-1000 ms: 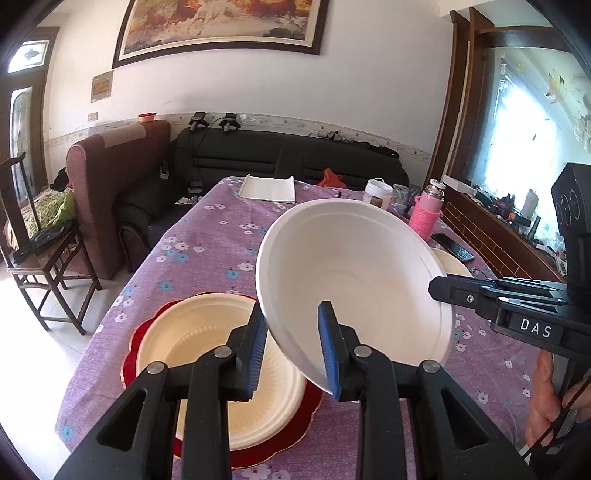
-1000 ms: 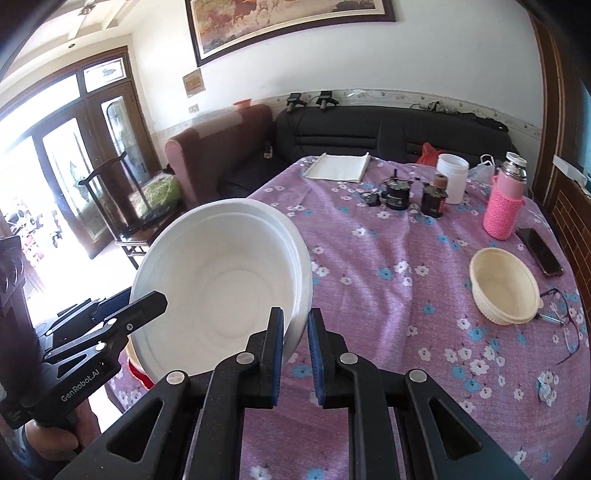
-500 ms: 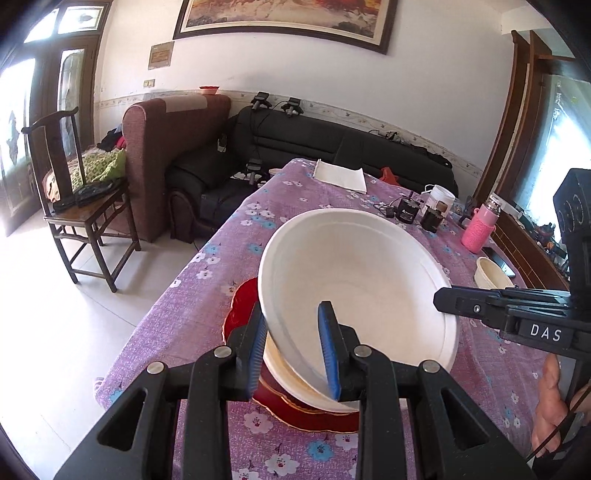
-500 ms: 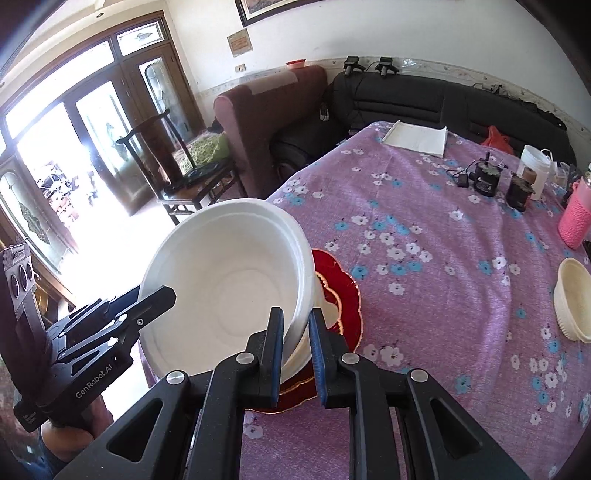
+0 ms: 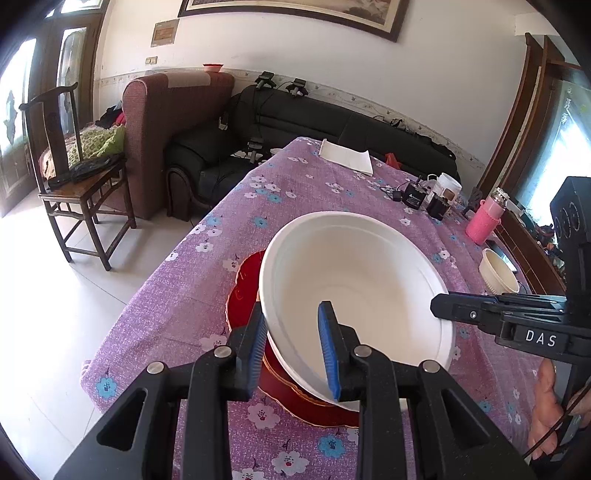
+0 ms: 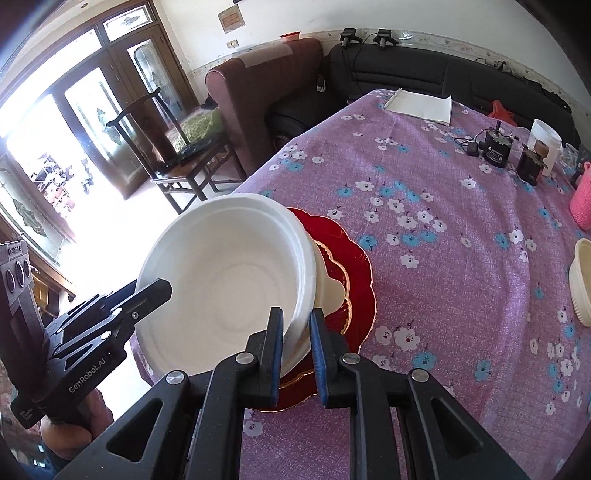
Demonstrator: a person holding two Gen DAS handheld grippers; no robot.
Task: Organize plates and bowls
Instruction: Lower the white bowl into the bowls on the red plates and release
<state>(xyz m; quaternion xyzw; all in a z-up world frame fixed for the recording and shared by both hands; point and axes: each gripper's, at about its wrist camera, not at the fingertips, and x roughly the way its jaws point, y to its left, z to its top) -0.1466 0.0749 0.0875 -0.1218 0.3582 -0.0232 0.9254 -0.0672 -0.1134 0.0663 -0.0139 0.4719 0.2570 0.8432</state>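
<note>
My left gripper (image 5: 291, 345) and right gripper (image 6: 297, 350) both pinch the white bowl (image 5: 354, 295) by its rim; it looks light and thin, so grip gently.

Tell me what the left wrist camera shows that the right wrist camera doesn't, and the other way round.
Only the left wrist view shows the whole pink flask and the framed picture on the wall. Only the right wrist view shows the cream plate peeking out under the big bowl, and the glass doors. Both show the big white bowl gripped at opposite rims by the left gripper and the right gripper, over the red plate, plus the small cream bowl and the wooden chair.
</note>
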